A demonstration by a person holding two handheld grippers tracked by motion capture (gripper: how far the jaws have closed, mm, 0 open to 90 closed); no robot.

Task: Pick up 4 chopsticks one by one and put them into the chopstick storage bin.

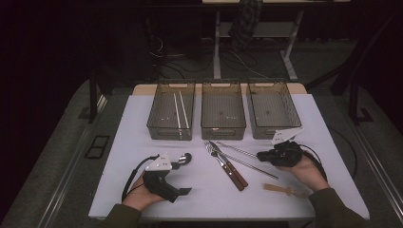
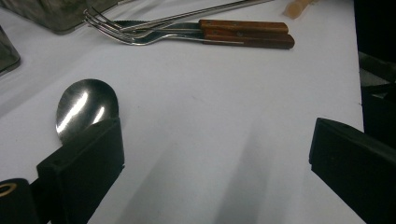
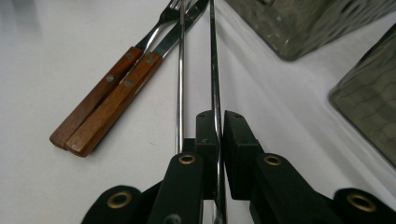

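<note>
My right gripper (image 3: 223,116) is shut on a thin metal chopstick (image 3: 214,56) that lies on the white table (image 1: 142,190). A second metal chopstick (image 3: 180,70) runs parallel just left of it, outside the jaws. In the high view that gripper (image 1: 261,155) sits right of centre, on the upper chopstick's (image 1: 237,150) end. My left gripper (image 2: 217,154) stands wide open low over the table, and a steel spoon's bowl (image 2: 84,107) lies by its left jaw, not gripped. A fork (image 2: 140,36) and a knife (image 2: 243,25) with wooden handles lie side by side mid-table.
Three mesh bins stand along the back: the left one (image 1: 157,128) holds two white chopsticks (image 1: 179,111), beside the middle (image 1: 223,133) and right (image 1: 294,118) bins. A small pale wooden utensil (image 1: 285,190) lies near the front edge by the right forearm.
</note>
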